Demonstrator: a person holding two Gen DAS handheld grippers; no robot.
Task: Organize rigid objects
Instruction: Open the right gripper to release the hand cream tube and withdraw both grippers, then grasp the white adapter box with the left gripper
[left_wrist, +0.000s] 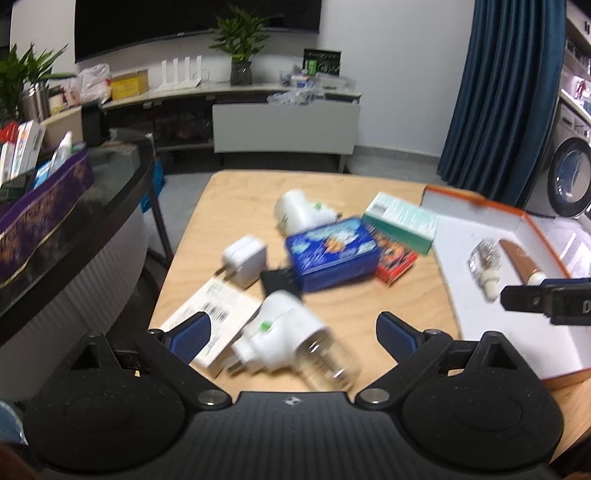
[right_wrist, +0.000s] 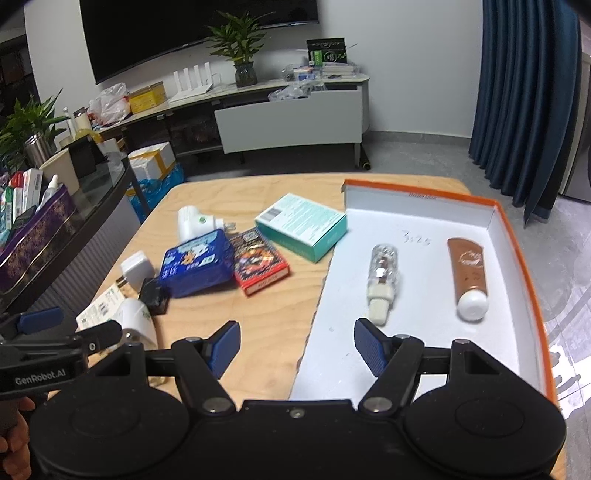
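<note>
My left gripper is open, its fingers either side of a white plug-in device with a clear bottle lying on the wooden table. My right gripper is open and empty, over the near left edge of an orange-rimmed white box lid. In the lid lie a clear vial and a brown tube. On the table lie a blue tin, a red card box, a teal box, a second white plug-in, a white charger, a black adapter and a white barcode box.
A glass-topped counter with a purple box of items stands to the left of the table. A low TV cabinet with plants and clutter is beyond the table. Blue curtains hang at the right.
</note>
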